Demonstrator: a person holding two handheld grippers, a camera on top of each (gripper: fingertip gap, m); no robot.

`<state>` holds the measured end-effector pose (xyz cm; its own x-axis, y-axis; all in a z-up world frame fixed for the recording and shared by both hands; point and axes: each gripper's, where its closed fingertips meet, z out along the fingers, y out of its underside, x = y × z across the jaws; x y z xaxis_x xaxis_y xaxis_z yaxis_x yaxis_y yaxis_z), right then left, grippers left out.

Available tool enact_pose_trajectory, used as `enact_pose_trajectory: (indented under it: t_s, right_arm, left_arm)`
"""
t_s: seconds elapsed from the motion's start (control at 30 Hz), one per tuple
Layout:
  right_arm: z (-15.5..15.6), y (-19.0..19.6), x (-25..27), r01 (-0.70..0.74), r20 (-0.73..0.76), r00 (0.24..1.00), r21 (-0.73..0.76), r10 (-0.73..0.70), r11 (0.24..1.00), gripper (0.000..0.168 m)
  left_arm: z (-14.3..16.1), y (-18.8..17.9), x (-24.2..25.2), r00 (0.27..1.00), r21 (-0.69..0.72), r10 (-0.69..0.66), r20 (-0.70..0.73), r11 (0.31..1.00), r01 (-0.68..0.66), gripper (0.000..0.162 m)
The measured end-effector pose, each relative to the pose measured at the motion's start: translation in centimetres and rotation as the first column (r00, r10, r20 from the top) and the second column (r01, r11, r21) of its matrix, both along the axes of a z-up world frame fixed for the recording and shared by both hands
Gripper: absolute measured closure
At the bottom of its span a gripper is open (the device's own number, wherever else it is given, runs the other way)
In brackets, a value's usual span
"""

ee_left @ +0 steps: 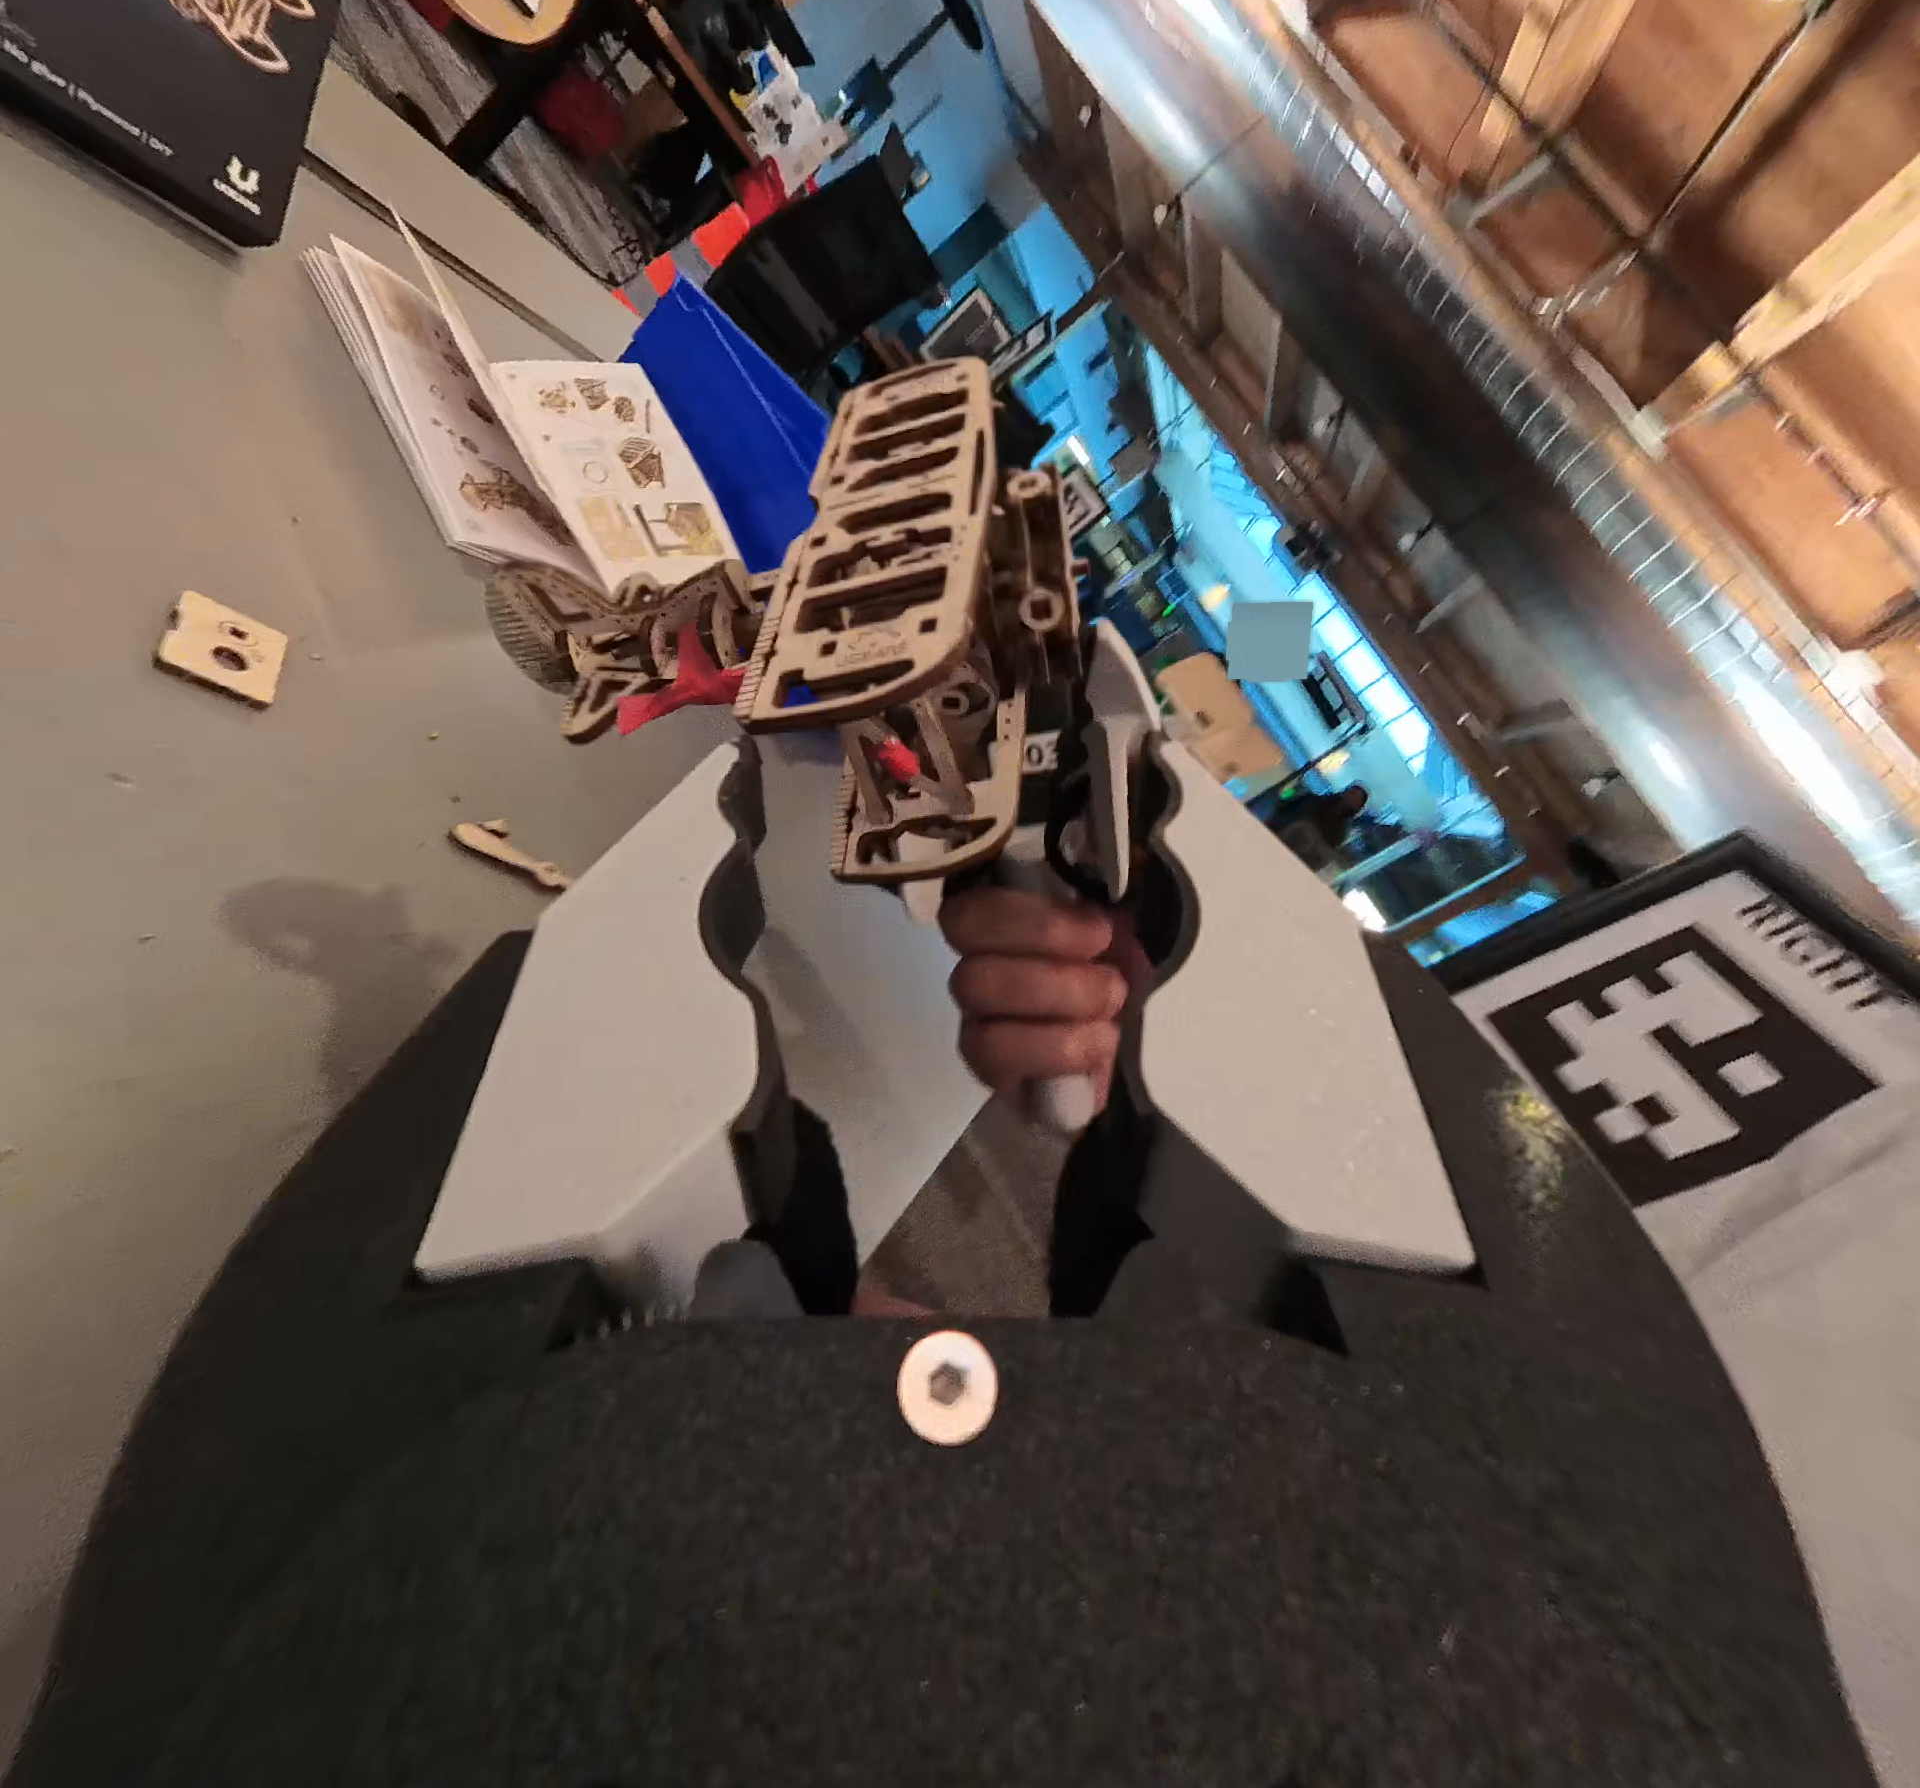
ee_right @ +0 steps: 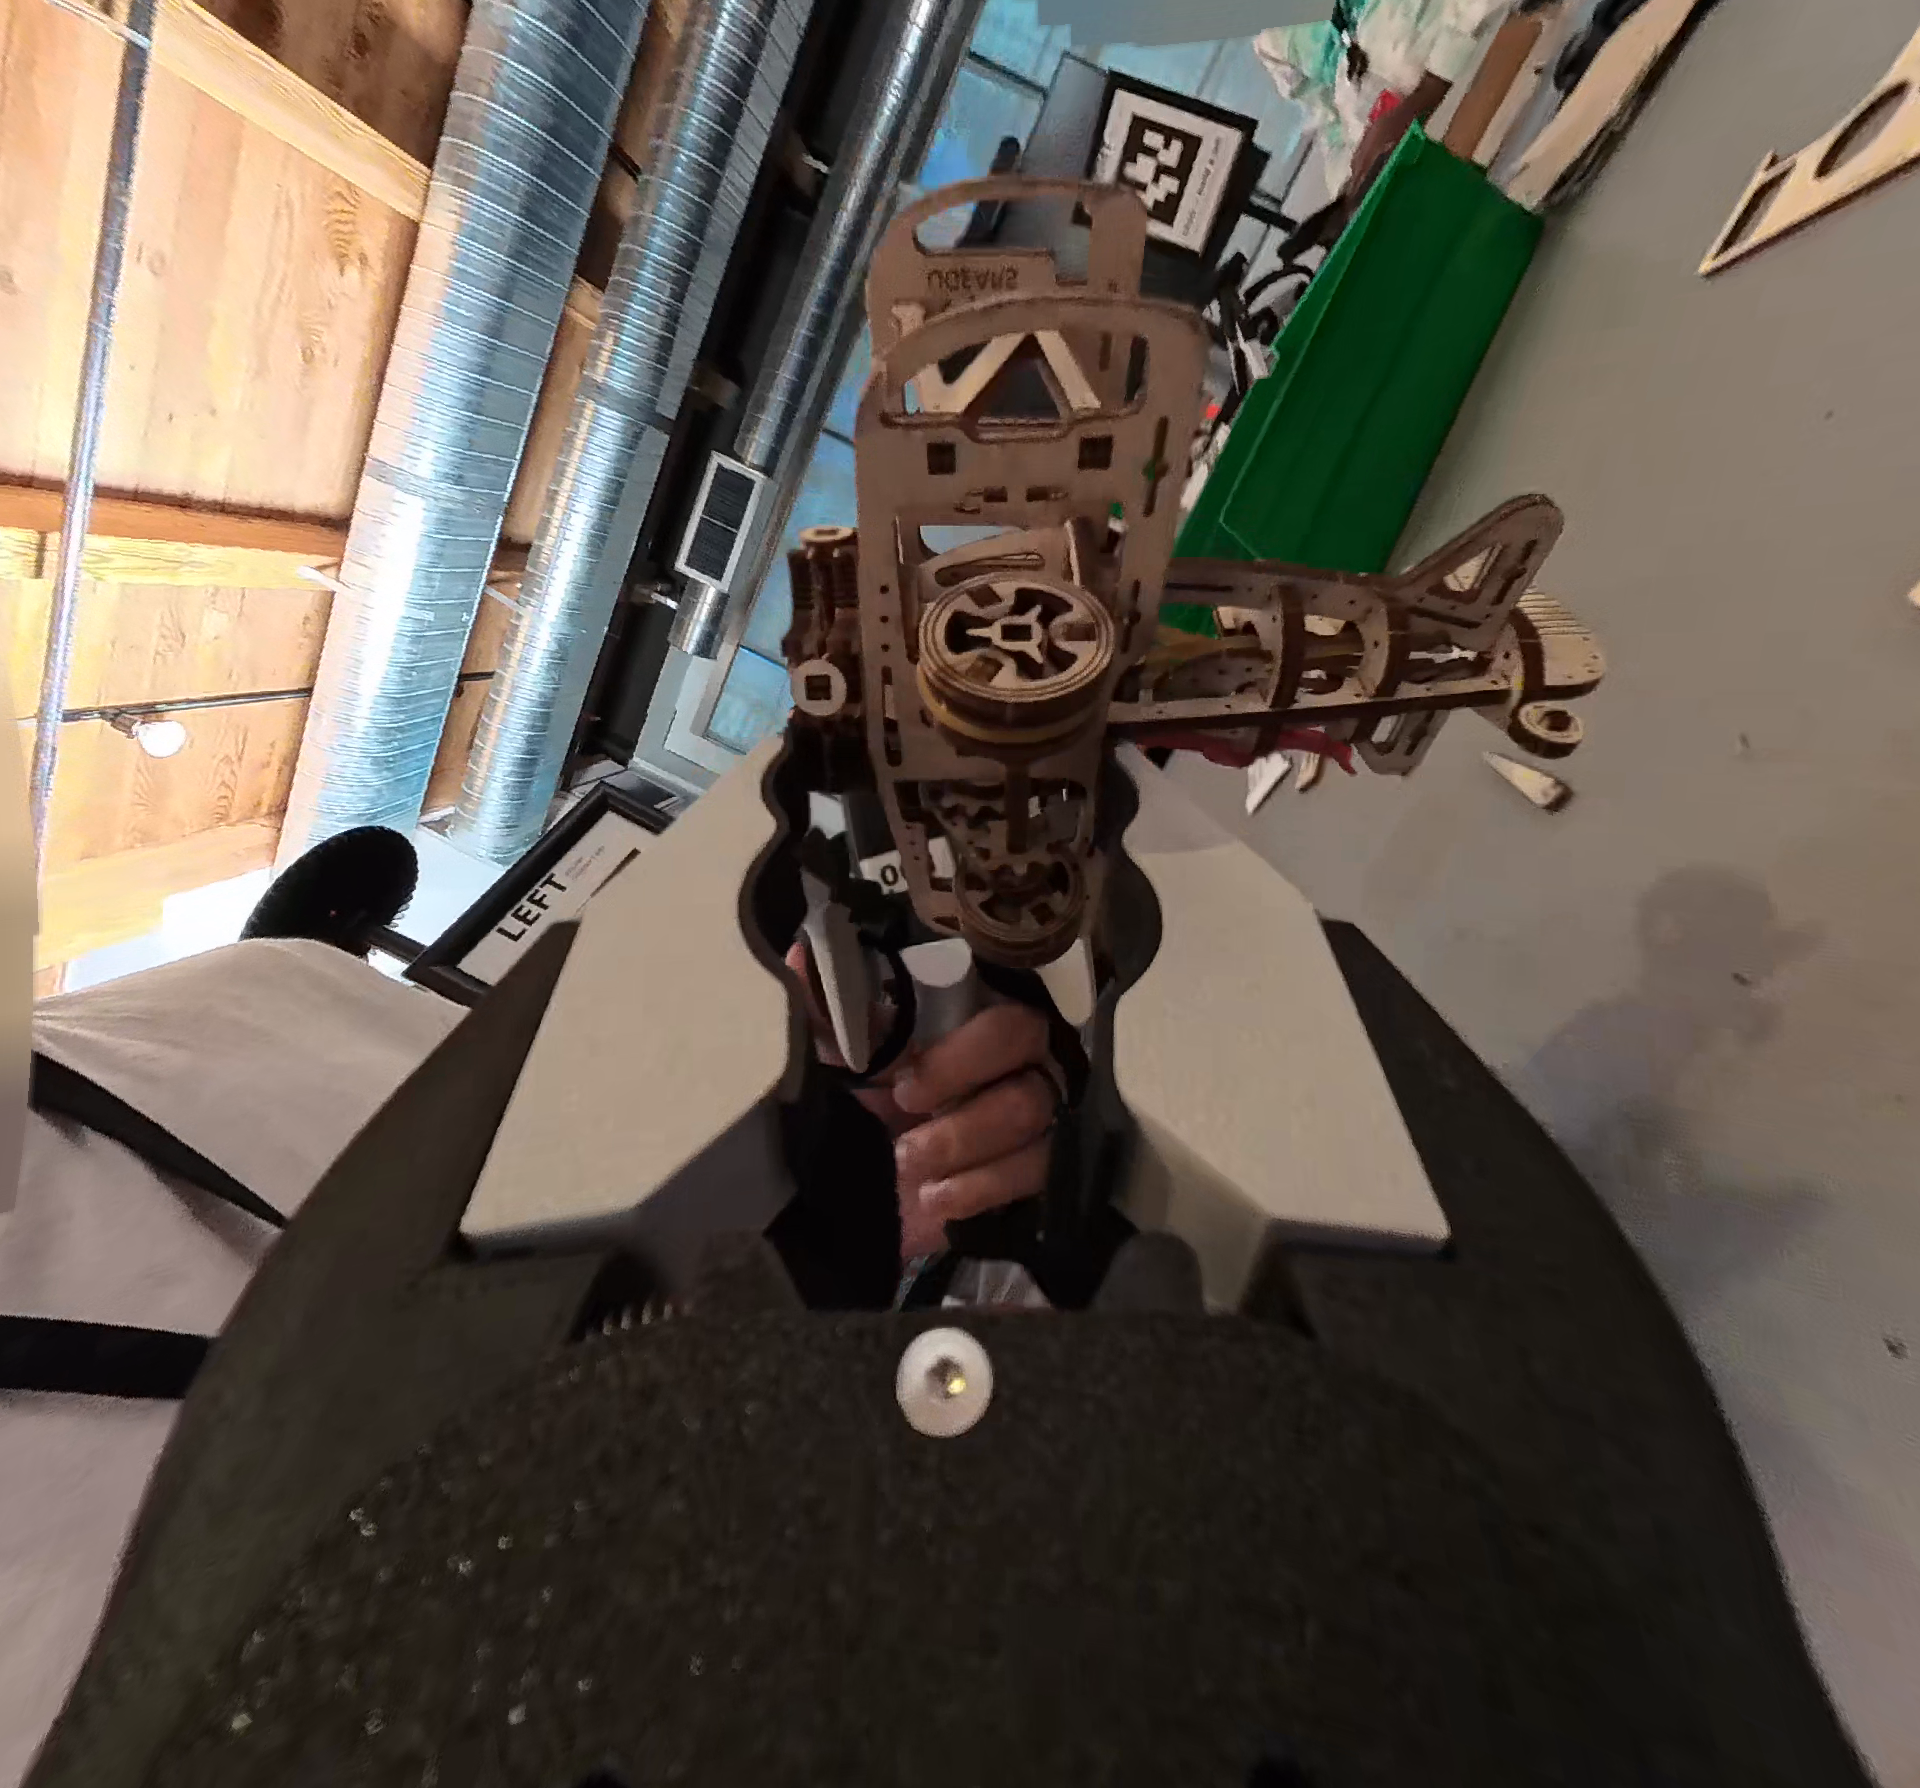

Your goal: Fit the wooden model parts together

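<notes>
The wooden plane model (ee_left: 904, 616) hangs lifted off the worktop (ee_left: 156, 907), probably to ease fitting; the left gripper (ee_left: 951, 803) and right gripper (ee_right: 940, 824) flank it. Both look spread; which one pinches it, I cannot tell.

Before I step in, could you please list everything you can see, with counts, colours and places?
wooden model aeroplane: one, tan with red bits, raised between the two grippers
instruction booklet: one, white, open on the table
box: one, black, on the table beyond the booklet
loose wooden pieces: at least two, tan, flat on the table
cut-out wooden sheets: at least one, pale, on the table
blue bin: one, behind the booklet
green bin: one, behind the model's tail
table: one, grey
hands: two, each round a gripper handle
left gripper, right gripper: grey fingers flanking the model, grip unclear
</notes>
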<state>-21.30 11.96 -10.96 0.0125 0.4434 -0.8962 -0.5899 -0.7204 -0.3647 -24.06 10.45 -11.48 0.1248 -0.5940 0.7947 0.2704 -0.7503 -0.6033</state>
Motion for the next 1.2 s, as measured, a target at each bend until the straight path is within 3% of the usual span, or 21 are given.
enact_pose_trajectory:
  t_s: [0.27,0.43,0.57,0.7,0.83,1.0,1.1,1.2]
  right_arm:
    - [-3.1,-0.7,0.4,-0.137,0.146,0.979,-0.043,0.142,0.99,0.115]
    - [-3.8,-2.9,-1.0,-0.298,0.424,0.875,0.093,0.233,0.95,0.115]
    - [-2.3,-4.4,-2.0,-0.407,0.524,0.812,0.193,0.257,0.893,0.115]
    - [-2.7,-5.8,-2.8,-0.513,0.618,0.722,0.179,0.31,0.839,0.115]
    - [-2.8,-6.5,-2.9,-0.56,0.631,0.69,0.156,0.355,0.813,0.114]
    - [-2.7,-7.0,-3.3,-0.593,0.64,0.666,0.144,0.383,0.792,0.114]
    - [-3.5,-7.1,-3.5,-0.618,0.678,0.615,0.097,0.403,0.78,0.114]
    - [-4.1,-7.3,-3.6,-0.641,0.705,0.566,0.05,0.428,0.766,0.113]
  left_arm:
    - [-1.6,-0.1,-1.9,0.977,0.149,-0.069,-0.202,0.984,0.1,0.09]
    - [-0.9,-0.7,-1.4,0.929,0.153,-0.261,-0.263,0.939,0.308,0.09]
    - [-1.3,-2.8,-1.0,0.857,0.191,-0.381,-0.348,0.866,0.462,0.089]
    - [-0.8,-4.3,-0.8,0.807,0.206,-0.468,-0.361,0.804,0.558,0.091]
    - [-1.1,-4.7,-0.9,0.777,0.191,-0.5,-0.382,0.78,0.596,0.096]
    - [-2.0,-4.9,-1.0,0.739,0.19,-0.489,-0.463,0.76,0.622,0.091]
    - [-3.0,-5.0,-1.1,0.7,0.188,-0.467,-0.541,0.744,0.642,0.099]
    - [-3.7,-5.0,-1.3,0.669,0.188,-0.446,-0.595,0.732,0.655,0.097]
